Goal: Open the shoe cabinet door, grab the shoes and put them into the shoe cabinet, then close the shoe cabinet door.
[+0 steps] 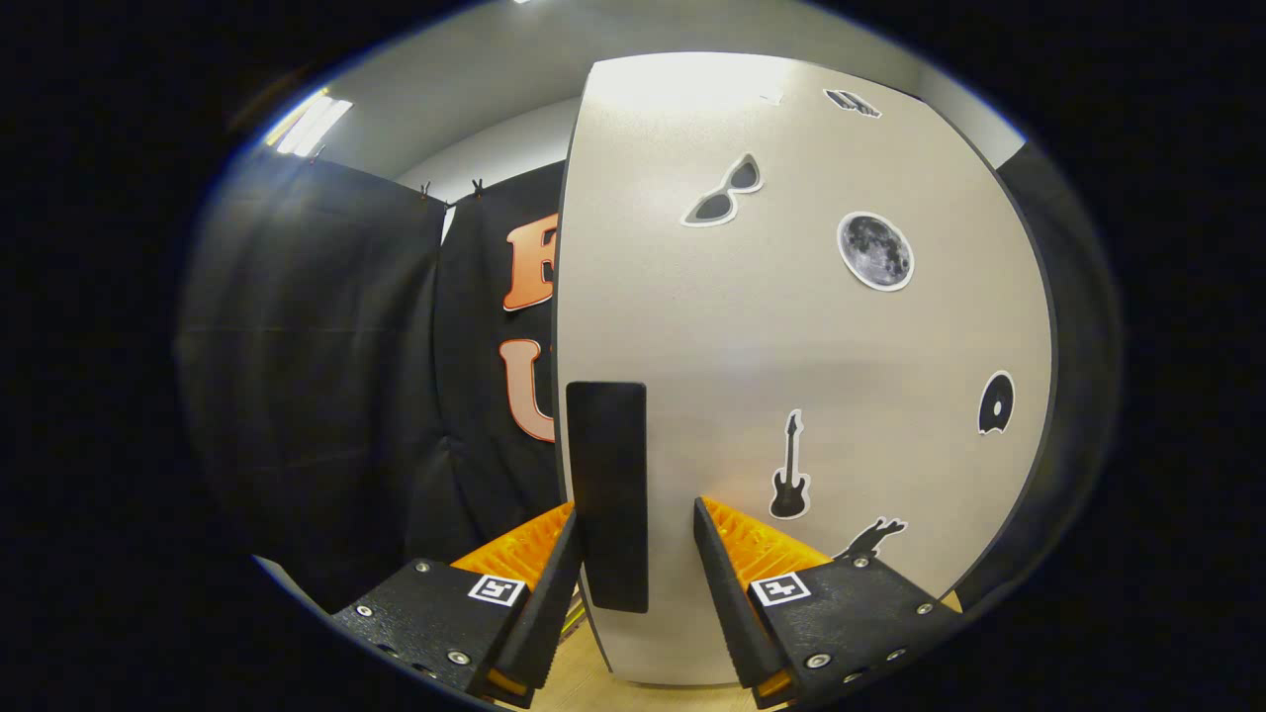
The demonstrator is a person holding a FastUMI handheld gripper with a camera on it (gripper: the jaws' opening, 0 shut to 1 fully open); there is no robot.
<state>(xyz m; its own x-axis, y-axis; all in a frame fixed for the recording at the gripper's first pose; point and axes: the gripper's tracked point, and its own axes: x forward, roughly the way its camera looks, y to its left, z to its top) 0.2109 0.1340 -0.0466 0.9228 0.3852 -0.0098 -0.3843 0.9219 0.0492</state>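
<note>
The shoe cabinet door is a pale beige panel with several dark stickers, and it stands close in front of me. A black flat handle is mounted upright along the door's left edge. My gripper straddles this handle, one finger on each side. The left finger lies against the handle's side, while a narrow gap shows between the handle and the right finger. The gripper is open. The door hides the cabinet's inside.
Black cloth hangs beyond the door's left edge as the booth wall. A strip of light wooden floor shows under the door between the fingers. A ceiling light glows up on the left.
</note>
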